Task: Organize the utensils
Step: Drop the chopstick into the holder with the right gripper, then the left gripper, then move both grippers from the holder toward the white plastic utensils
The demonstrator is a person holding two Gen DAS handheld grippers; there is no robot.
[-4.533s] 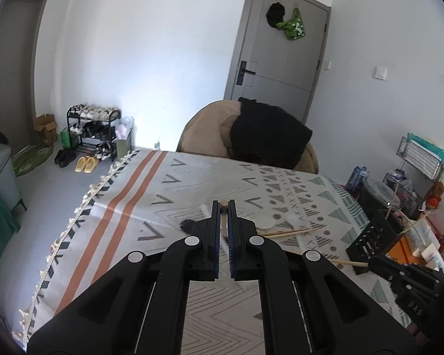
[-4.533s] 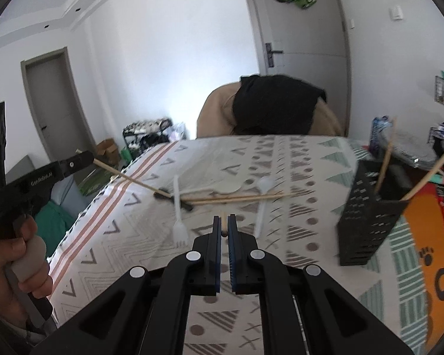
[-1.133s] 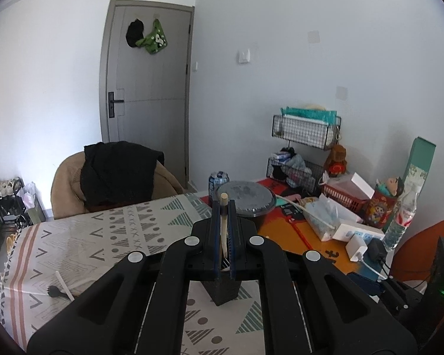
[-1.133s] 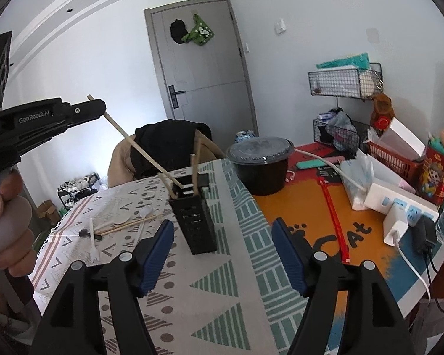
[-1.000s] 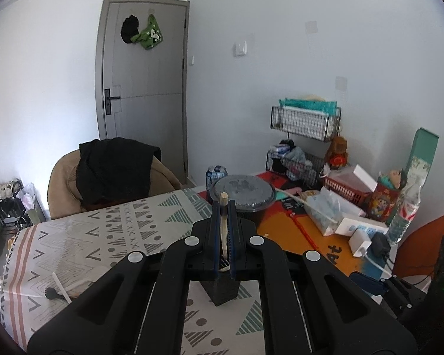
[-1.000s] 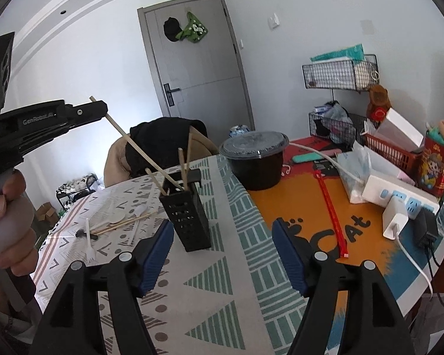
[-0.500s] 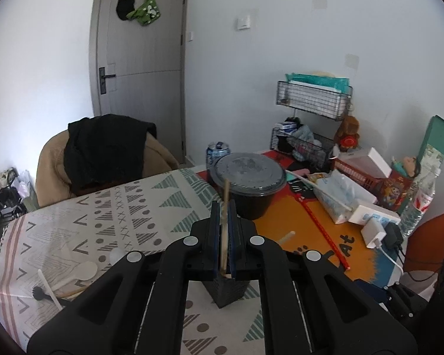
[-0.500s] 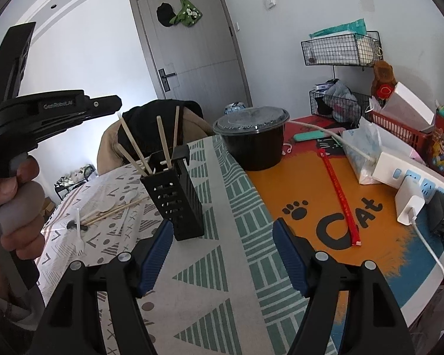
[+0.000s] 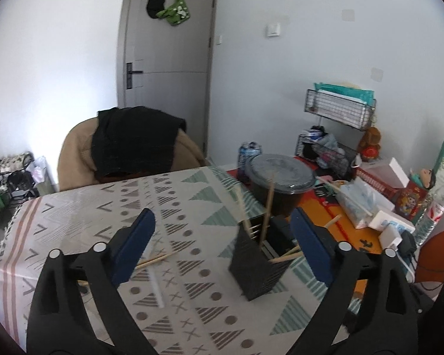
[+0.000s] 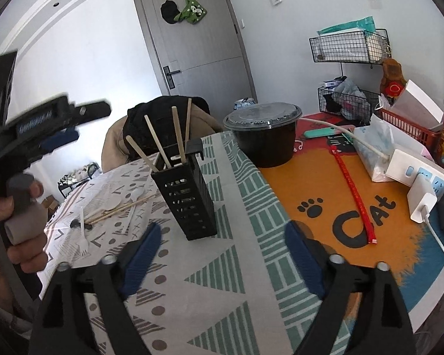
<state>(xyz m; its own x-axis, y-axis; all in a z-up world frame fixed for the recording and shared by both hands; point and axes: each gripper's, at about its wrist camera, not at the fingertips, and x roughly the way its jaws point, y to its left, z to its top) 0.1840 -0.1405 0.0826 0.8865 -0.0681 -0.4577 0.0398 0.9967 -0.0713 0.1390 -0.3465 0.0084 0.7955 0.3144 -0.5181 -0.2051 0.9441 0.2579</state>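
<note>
On the left wrist view, the left gripper (image 9: 222,233) is seen with its jaws spread wide and opening, nothing pressed between the blue pads. A black perforated utensil holder (image 9: 259,269) stands upright on the patterned worktop (image 9: 168,207), framed between the two fingers but touched by neither. Several wooden chopsticks (image 9: 268,207) are seen leaning inside the holder at differing angles. Further chopsticks (image 9: 154,259) lie loose on the cloth just beside the left finger. A white plastic utensil (image 9: 157,288) lies flat nearer the camera; its type cannot be told, the frame being blurred there. A lidded black bowl (image 9: 279,182) stands behind the holder.

On the right wrist view, the right gripper (image 10: 223,244) is likewise recorded with jaws wide and opening, with nothing between them but bare cloth. The utensil holder (image 10: 189,198) stands upright ahead of the fingers, well apart from them, with four chopsticks (image 10: 157,145) projecting from its top. At far left, the left gripper (image 10: 48,128) is seen, blurred, held in the person's hand (image 10: 20,222), level with the holder's top. Beyond the holder, loose chopsticks (image 10: 121,208), a white fork (image 10: 83,232) and a white spoon (image 10: 136,196) lie on the worktop. The black bowl (image 10: 263,139) stands near the orange mat (image 10: 325,183).
</note>
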